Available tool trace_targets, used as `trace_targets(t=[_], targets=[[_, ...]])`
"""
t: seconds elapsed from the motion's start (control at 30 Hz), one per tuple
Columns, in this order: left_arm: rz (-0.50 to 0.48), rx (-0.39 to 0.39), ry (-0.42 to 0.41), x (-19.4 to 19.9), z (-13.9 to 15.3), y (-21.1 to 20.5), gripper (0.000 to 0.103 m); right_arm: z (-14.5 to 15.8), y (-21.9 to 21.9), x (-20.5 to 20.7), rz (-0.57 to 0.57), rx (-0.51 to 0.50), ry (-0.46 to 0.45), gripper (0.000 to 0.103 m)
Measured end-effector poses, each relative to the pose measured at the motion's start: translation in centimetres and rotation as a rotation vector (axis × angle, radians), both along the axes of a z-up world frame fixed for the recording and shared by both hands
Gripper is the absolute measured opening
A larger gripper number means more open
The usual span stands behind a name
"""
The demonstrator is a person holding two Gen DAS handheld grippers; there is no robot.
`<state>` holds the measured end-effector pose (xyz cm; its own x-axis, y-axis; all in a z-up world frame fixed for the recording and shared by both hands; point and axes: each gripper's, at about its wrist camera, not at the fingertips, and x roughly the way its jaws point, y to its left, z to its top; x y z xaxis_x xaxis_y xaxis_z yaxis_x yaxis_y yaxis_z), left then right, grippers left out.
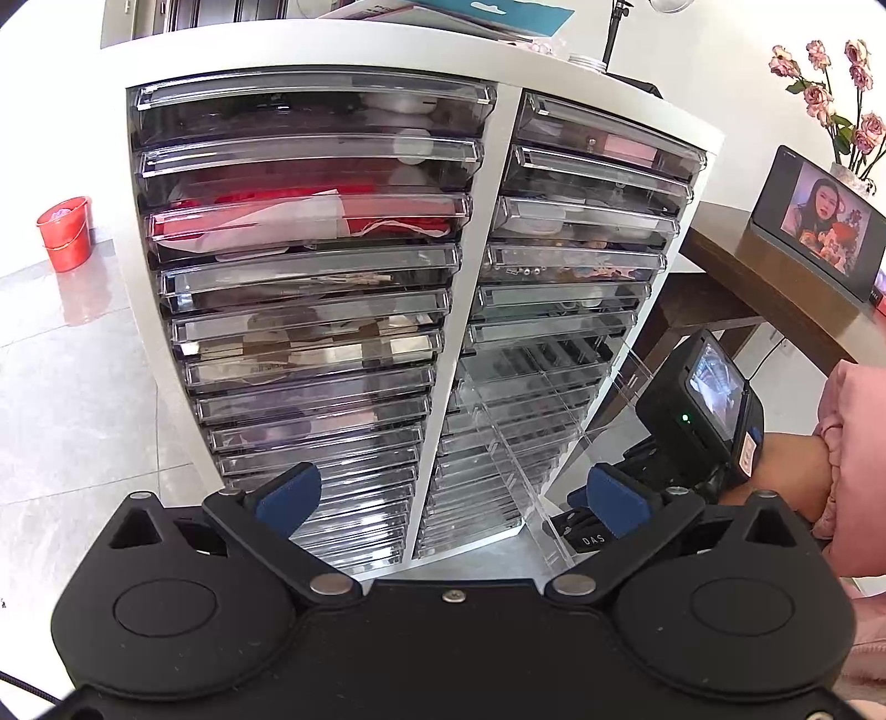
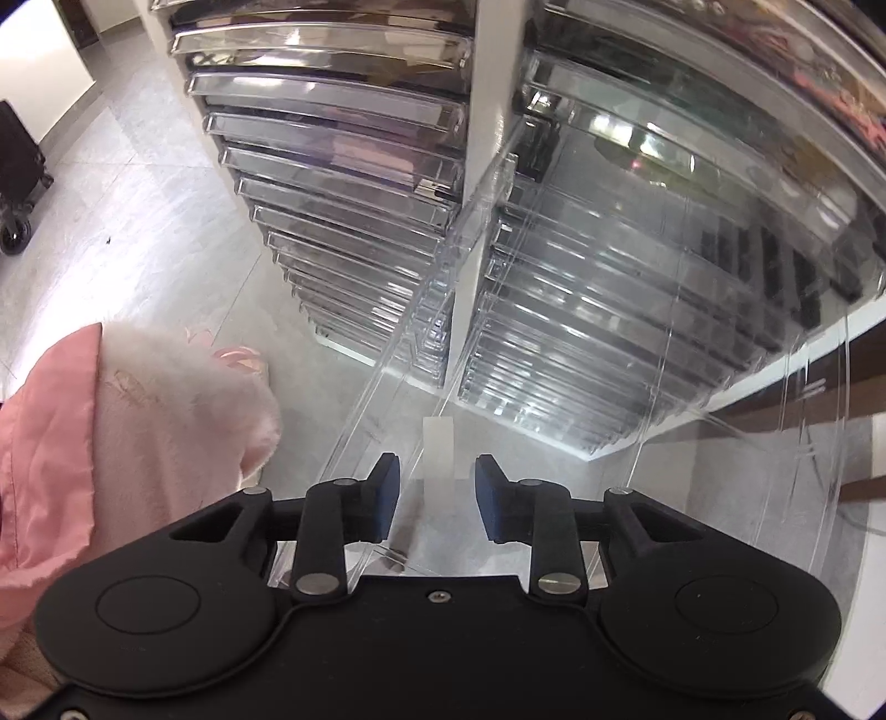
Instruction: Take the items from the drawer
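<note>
Pale grey tiled floor (image 1: 72, 354), glossy. Directly on it: white cabinet (image 1: 476, 266) at centre, two columns of clear drawers (image 1: 310, 260); red bucket (image 1: 65, 232) at 9 o'clock of the cabinet, well apart from it. Brown table (image 1: 775, 288) at 3 o'clock, just beside the cabinet, carrying a tablet (image 1: 819, 221) and a vase of pink roses (image 1: 830, 99). On the cabinet top at 12 o'clock: teal sheet (image 1: 498, 14), small round lid (image 1: 588, 60). One open drawer (image 1: 531, 421) in the right column, pulled far out over the floor. In the right wrist view, black wheeled case (image 2: 16, 177) on the floor at 9 o'clock.
</note>
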<state>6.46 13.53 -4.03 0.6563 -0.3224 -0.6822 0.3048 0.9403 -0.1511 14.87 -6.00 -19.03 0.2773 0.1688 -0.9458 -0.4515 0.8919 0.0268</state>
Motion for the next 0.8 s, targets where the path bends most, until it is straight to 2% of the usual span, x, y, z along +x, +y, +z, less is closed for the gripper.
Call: trace_targets(t=[0.03, 0.07, 0.13, 0.17, 0.5, 0.57, 0.8], targets=[[0.0, -0.001, 0.0, 0.0, -0.01, 0.01, 0.103, 0.04, 0.04, 0.06, 0.002, -0.002, 0.004, 0.022], [0.0, -0.001, 0.001, 0.0, -0.03, 0.01, 0.103, 0.07, 0.11, 0.1, 0.004, -0.003, 0.006, 0.008], [0.0, -0.001, 0.001, -0.02, -0.05, 0.0, 0.103, 0.1, 0.27, 0.15, 0.009, -0.005, 0.01, 0.005], [-0.001, -0.002, 0.001, -0.03, -0.05, 0.02, 0.103, 0.12, 0.36, 0.11, 0.014, -0.003, 0.011, 0.0], [-0.004, -0.002, 0.0, -0.02, -0.08, -0.02, 0.103, 0.34, -0.12, -0.46, 0.018, -0.007, -0.011, 0.001], [-0.002, 0.0, 0.001, -0.09, -0.09, -0.12, 0.103, 0.32, -0.18, -0.59, 0.024, -0.016, -0.019, 0.02], [-0.001, 0.001, 0.006, 0.0, -0.21, -0.14, 0.103, -0.01, -0.23, -0.03, 0.03, -0.017, 0.014, 0.024]])
